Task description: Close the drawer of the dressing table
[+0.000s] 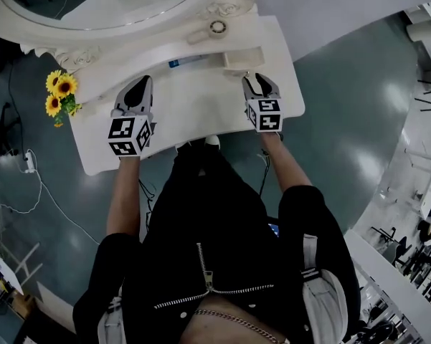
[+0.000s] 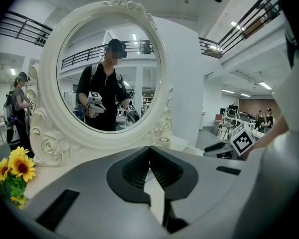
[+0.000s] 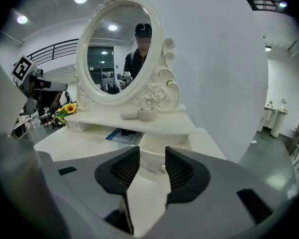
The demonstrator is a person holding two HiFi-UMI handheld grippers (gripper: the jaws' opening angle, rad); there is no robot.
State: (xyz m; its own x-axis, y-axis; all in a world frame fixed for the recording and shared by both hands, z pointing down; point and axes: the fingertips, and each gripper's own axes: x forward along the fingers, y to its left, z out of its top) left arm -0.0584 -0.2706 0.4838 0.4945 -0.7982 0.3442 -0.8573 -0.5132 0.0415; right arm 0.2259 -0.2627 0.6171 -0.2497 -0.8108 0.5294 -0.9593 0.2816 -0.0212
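- sunflowers (image 1: 59, 95): at the far-left end of the counter (image 1: 193, 113), near the foot of the mirror frame.
- power strip (image 1: 29, 162): white, on the floor left of the counter, with cables trailing off it.
- left claw (image 2: 149, 149): closed, tips meeting, nothing between them. It hovers over the counter's left half, pointing at the mirror and tilted slightly nose-down. I can't see it touching anything.
- mirror (image 2: 109, 73): oval with an ornate white frame, upright at the back of the counter. It reflects the person (image 1: 215, 242) in black, one claw in each hand.
- blue flat packet (image 1: 190, 61): lies on the counter near the middle, at the front edge of the raised shelf (image 3: 159, 126).
- small round white item (image 1: 216, 27): on the shelf, beside the mirror's right foot.
- drawer (image 3: 150, 159): small and white, under the shelf at the counter's right-rear. It's pulled out, sticking forward past the shelf edge, with a small metal knob (image 3: 163, 170) on its front.
- right claw (image 3: 152, 153): wide open and empty, aimed at the drawer front. The knob shows in the gap, nearer the right jaw, with no pad on it. I can't tell whether the tips touch the drawer face.
- The person stands at the counter's front edge in a black zip jacket.
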